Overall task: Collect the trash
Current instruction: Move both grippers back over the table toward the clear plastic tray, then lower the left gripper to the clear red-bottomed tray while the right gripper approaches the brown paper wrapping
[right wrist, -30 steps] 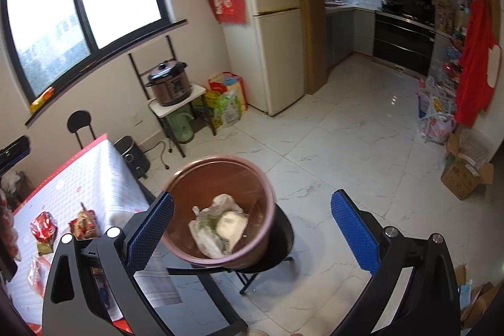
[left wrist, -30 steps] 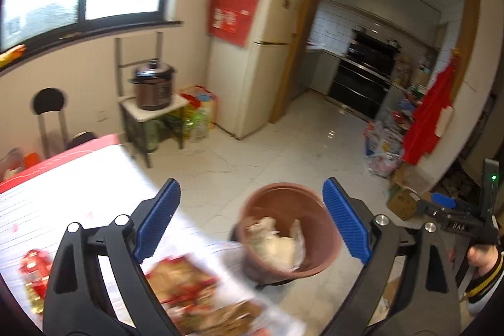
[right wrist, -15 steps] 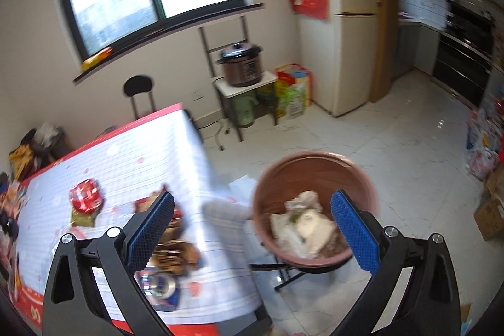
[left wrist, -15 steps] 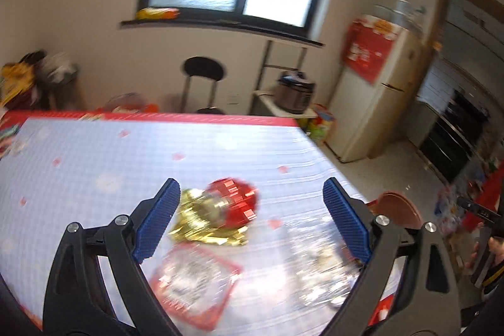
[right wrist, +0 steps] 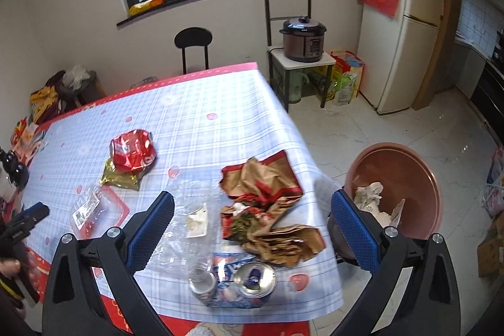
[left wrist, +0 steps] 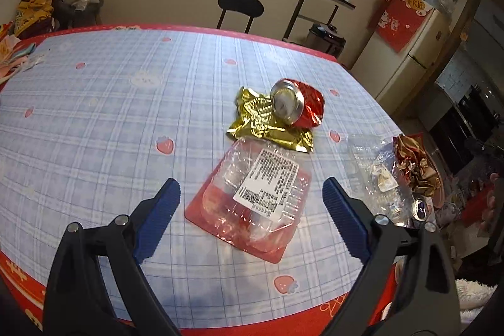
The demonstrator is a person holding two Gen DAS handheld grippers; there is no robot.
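With both grippers, left gripper (left wrist: 250, 210) and right gripper (right wrist: 252, 225), gaping empty, pinch the clear plastic tray (left wrist: 252, 200) by its raised rim, since its flat red base offers nothing to grip.

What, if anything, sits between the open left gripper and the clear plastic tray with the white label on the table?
Nothing visible does. The left gripper is open, and the plastic tray lies flat on the tablecloth directly ahead of its fingertips. The crushed red can and gold wrapper lie beyond the tray.

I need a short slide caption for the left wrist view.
Open left gripper above a clear plastic tray, crushed red can beyond.
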